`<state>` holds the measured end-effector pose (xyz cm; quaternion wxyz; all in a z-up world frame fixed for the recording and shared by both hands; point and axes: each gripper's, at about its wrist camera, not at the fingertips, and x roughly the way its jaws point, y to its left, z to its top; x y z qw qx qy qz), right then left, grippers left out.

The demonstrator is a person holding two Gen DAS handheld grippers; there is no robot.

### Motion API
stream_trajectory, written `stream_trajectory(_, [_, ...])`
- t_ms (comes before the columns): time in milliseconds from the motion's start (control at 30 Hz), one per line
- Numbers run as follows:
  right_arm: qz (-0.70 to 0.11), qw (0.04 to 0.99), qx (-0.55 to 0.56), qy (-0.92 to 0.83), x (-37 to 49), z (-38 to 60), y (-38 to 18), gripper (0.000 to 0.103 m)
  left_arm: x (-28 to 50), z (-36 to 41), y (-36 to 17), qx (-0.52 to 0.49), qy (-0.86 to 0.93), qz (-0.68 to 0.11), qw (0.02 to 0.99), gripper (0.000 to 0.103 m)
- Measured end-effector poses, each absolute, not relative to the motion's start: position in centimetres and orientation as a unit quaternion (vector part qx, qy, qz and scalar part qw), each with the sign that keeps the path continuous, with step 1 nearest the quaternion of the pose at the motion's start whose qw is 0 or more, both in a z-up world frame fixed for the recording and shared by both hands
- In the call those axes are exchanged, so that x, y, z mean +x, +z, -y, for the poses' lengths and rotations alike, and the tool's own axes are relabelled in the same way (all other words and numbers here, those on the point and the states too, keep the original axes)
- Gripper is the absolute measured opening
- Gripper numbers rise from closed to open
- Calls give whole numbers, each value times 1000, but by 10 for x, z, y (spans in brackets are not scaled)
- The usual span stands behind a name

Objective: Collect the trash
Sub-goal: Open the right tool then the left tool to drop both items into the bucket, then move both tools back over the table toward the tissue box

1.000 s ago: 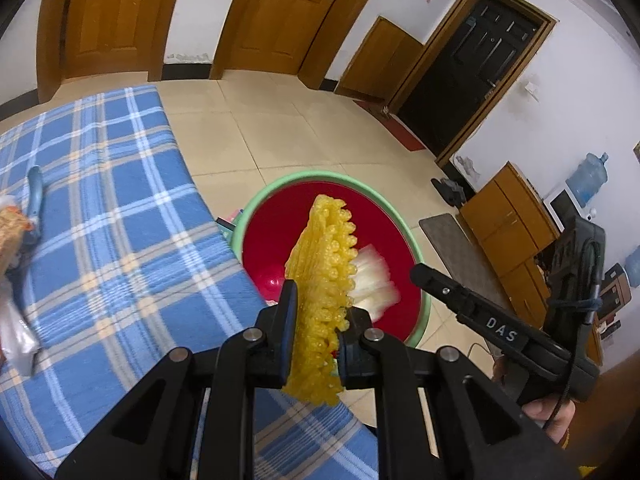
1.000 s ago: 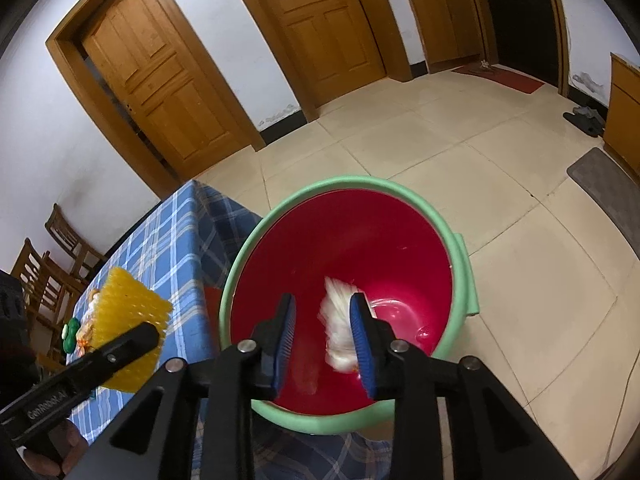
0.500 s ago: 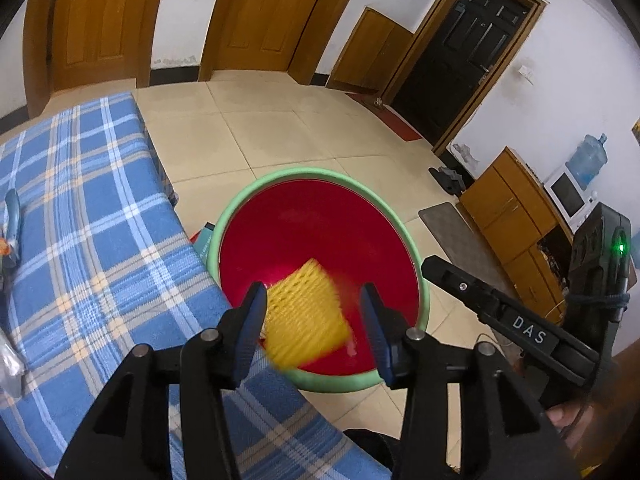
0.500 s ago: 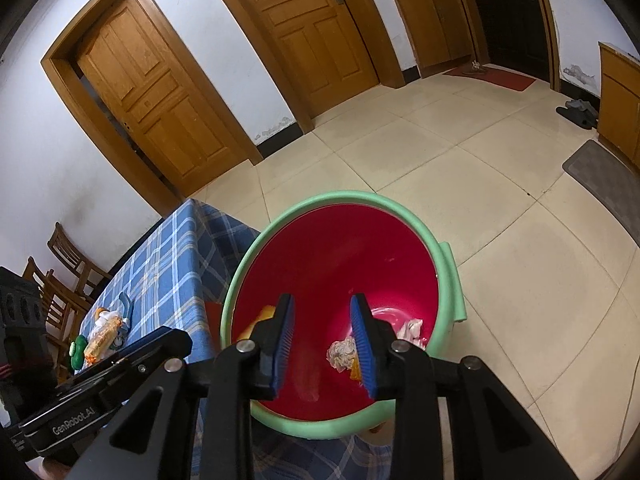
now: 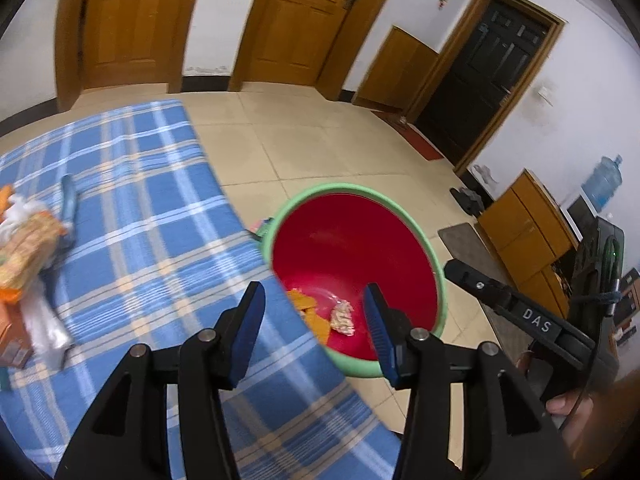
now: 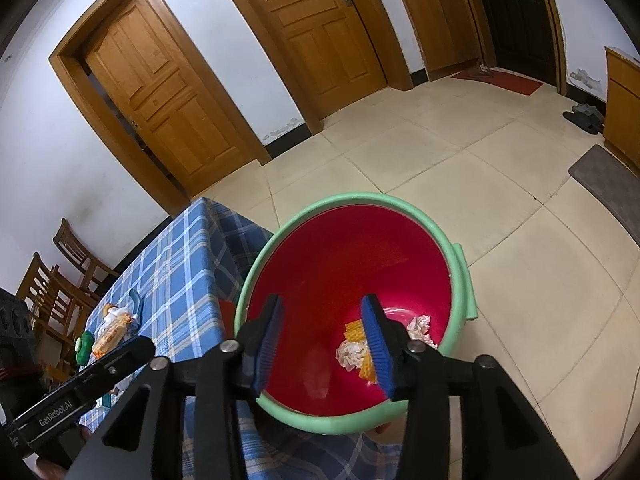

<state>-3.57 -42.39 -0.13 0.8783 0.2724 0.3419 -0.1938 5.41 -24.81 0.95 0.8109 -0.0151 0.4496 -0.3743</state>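
A red bucket with a green rim [image 5: 400,216] [image 6: 460,256] stands on the floor beside the table. On its bottom lie yellow foam netting [image 5: 308,304] [image 6: 354,330] and crumpled white paper [image 5: 342,316] [image 6: 350,354] [image 6: 418,326]. My left gripper [image 5: 314,314] hangs over the table edge and the bucket, its jaws opening with nothing between them. My right gripper [image 6: 324,338] is above the bucket, jaws opening and empty. More wrappers [image 5: 24,248] [image 6: 114,328] lie on the blue checked tablecloth [image 5: 152,216] [image 6: 180,276].
A blue-handled tool [image 5: 70,200] lies next to the wrappers, and a green object [image 6: 83,346] sits near them. Wooden chairs [image 6: 48,280] stand behind the table. Doors, a wooden cabinet [image 5: 528,224], a floor mat [image 6: 608,184] and shoes [image 6: 584,116] line the tiled room.
The left gripper opened and dropped the yellow netting into the bucket, then drew back toward the table. The right gripper let its white paper fall and opened wider.
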Motion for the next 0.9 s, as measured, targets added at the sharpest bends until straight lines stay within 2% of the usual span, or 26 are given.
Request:
stream_trajectory(367, [-354,881,259,-178,-25,403,4,63,64,183,16,-46,-302,-442,843,54])
stream_trajectory(533, [-359,883,251,-172,-20,392,6,67,67,155,16,-62,-268,-438,856,54])
stream_trajectory(600, [-360,884,245,-168,-18,386,8,69,68,142,16,-70,-252,-435,861,60])
stream_trajectory(900, [-369,887,232,-153,-10,366,10,72,69,96,19,-84,-196,-419,882,61])
